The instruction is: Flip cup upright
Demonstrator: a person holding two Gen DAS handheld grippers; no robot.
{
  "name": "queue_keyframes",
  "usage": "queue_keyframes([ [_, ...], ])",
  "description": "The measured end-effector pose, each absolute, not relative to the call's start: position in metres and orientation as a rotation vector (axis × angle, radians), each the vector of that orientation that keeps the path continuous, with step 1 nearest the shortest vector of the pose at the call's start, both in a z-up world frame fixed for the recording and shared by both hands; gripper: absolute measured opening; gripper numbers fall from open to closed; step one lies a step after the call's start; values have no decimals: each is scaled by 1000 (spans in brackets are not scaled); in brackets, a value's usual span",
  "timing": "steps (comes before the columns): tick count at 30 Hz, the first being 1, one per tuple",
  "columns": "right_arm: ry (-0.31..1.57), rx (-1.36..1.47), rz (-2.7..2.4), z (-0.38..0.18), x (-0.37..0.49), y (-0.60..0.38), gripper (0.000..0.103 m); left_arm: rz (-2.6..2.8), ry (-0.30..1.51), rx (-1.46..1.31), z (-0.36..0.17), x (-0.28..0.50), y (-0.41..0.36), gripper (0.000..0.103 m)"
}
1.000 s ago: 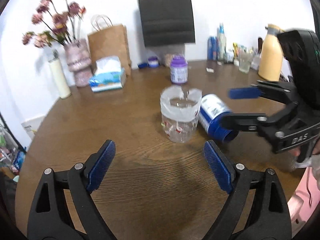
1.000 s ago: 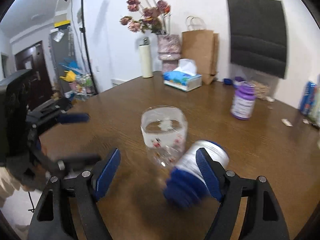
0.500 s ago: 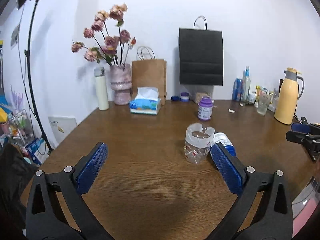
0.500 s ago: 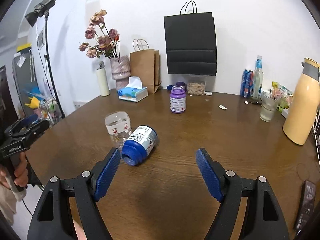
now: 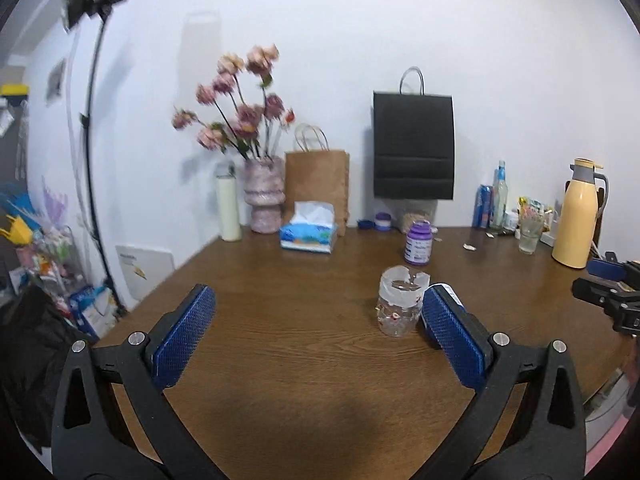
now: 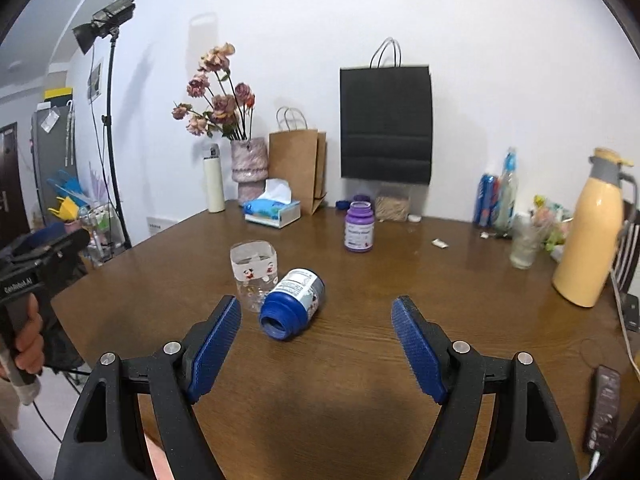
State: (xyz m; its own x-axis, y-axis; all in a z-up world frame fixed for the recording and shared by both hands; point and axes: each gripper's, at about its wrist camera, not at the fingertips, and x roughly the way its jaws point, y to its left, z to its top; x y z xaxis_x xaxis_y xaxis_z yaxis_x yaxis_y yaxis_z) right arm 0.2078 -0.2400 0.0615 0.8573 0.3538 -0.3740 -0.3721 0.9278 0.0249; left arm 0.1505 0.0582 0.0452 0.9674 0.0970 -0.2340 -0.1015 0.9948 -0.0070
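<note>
A clear plastic cup (image 6: 253,274) with a cartoon band stands on the brown table; in the left wrist view (image 5: 400,306) it shows a jagged top edge. A blue-and-white jar (image 6: 293,303) lies on its side right beside the cup, its mouth toward the right camera. In the left wrist view only a sliver of the jar (image 5: 447,289) shows behind my finger. My left gripper (image 5: 318,338) is open and empty, held back from the cup. My right gripper (image 6: 316,346) is open and empty, just short of the jar. The right gripper (image 5: 612,294) also shows at the left view's right edge.
A purple bottle (image 6: 359,227) stands behind the cup. A tissue box (image 6: 273,208), vase of flowers (image 6: 249,165), paper bags (image 6: 298,164), a yellow thermos (image 6: 590,228), a glass (image 6: 524,246) and cans line the back and right. A phone (image 6: 604,408) lies near the right edge.
Both grippers have pulled back and up from the cup and jar, which now look smaller and farther. The cup and jar stay in place.
</note>
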Motion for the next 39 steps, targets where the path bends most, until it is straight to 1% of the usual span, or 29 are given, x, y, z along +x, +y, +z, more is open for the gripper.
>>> queue_keyframes([
  [4,344,-78,369,53,153,-243,83,131,171,33,33,97,48,103],
  [9,326,-23,406,32,85,-246,83,96,186,-24,-2,21,42,103],
  [11,303,-31,403,23,59,-243,83,84,173,24,-10,0,35,103],
  [13,280,-41,400,11,32,-236,83,102,122,73,-14,-17,26,103],
  [15,276,-9,429,2,16,-232,83,105,117,57,-11,-18,26,103],
  [39,288,-25,407,3,21,-228,83,85,94,53,-5,-18,26,103],
])
